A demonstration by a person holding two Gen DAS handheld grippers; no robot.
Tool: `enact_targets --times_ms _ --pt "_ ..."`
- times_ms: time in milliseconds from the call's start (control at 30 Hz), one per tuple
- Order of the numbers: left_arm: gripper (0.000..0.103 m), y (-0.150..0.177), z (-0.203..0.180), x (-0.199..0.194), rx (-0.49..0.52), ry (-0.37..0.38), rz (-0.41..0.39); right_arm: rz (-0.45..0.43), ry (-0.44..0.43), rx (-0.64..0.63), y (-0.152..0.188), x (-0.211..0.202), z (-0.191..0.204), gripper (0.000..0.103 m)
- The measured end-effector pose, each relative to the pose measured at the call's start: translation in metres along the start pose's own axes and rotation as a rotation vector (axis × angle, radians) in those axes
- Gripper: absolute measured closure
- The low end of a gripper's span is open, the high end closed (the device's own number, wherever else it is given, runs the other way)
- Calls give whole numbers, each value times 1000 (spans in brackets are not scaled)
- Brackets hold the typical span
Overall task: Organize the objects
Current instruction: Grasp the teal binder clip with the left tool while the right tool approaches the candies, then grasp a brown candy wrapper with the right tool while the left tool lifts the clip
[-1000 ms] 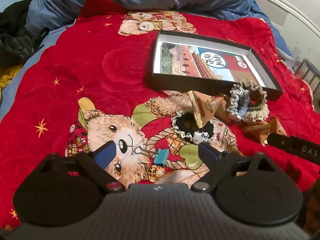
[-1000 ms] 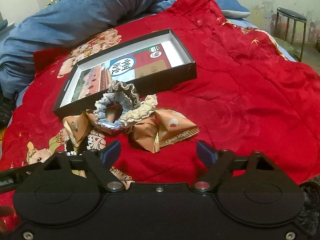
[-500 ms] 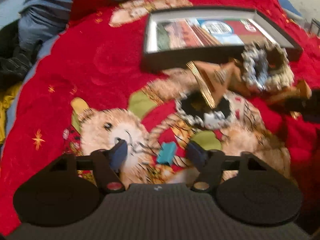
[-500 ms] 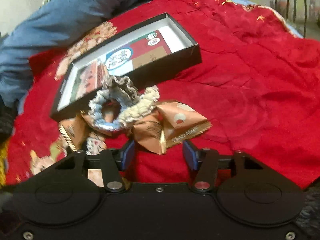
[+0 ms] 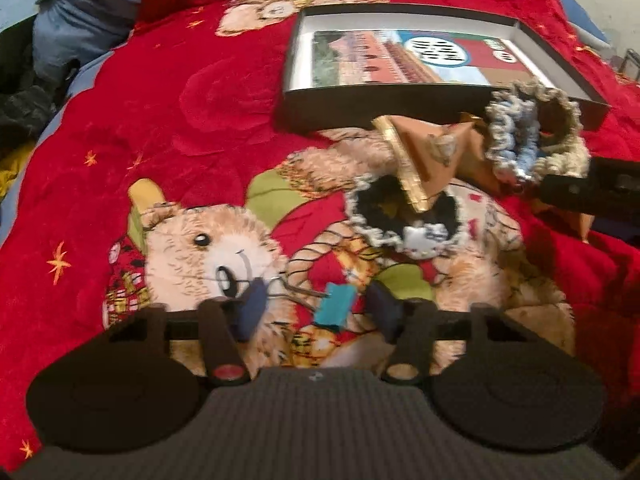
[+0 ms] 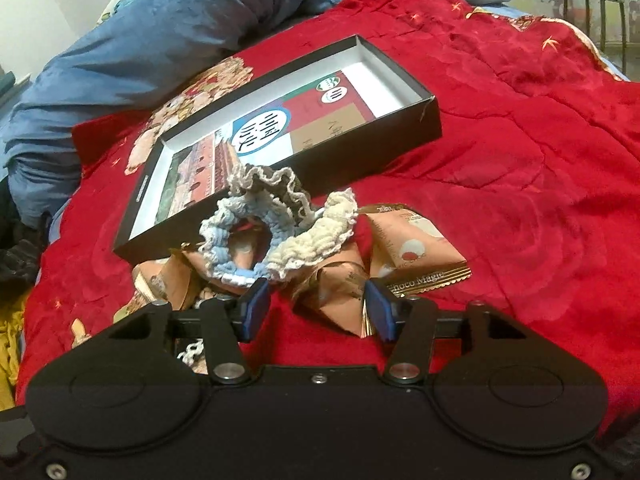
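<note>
A teal binder clip (image 5: 335,306) lies on the red bear quilt between the fingers of my left gripper (image 5: 320,308), which is open around it. A black-and-white scrunchie (image 5: 400,216) and a brown snack packet (image 5: 420,152) lie beyond. My right gripper (image 6: 316,308) is open with a brown snack packet (image 6: 336,292) between its fingers. A blue scrunchie (image 6: 236,236), a cream one (image 6: 316,232) and a Choco Magic packet (image 6: 412,248) lie just ahead. The open black box (image 6: 372,148) sits behind; it also shows in the left wrist view (image 5: 384,100).
A blue duvet (image 6: 160,48) is bunched at the far side of the bed. A metal stool (image 6: 592,12) stands beyond the right edge. Dark clothes (image 5: 20,104) lie off the left edge. The right gripper's body (image 5: 596,192) shows at right in the left wrist view.
Both grippers have moved down and forward and their fingers have narrowed. The left now brackets the teal clip; the right now brackets a snack packet.
</note>
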State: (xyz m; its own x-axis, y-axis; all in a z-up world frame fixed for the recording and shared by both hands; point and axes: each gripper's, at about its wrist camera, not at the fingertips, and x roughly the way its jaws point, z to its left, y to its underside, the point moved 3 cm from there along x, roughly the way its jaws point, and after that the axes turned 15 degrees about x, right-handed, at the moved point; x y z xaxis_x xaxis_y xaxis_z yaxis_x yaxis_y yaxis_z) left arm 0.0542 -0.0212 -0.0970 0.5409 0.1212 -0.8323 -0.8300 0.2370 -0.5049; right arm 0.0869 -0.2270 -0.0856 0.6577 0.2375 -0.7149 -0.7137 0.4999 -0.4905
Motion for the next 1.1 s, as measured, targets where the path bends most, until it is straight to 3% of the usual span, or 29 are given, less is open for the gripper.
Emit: enact_targets --times_ms 233,333,833,967,1100 --pt "51 -2 -3 -1 5 -13 -1 -6 12 6 1 5 0 51" --pt "51 -2 -3 -3 8 -21 -2 -13 16 24 -1 6 -2 59" --pt "51 2 -6 -15 27 -69 -16 -29 4 40 3 -8 -7 69" --pt "51 -1 -6 -23 18 -76 -44 -38 -29 57 3 -19 -8 69" --pt "50 -5 -4 -42 -6 -68 -124 -45 -68 75 3 -33 -8 70"
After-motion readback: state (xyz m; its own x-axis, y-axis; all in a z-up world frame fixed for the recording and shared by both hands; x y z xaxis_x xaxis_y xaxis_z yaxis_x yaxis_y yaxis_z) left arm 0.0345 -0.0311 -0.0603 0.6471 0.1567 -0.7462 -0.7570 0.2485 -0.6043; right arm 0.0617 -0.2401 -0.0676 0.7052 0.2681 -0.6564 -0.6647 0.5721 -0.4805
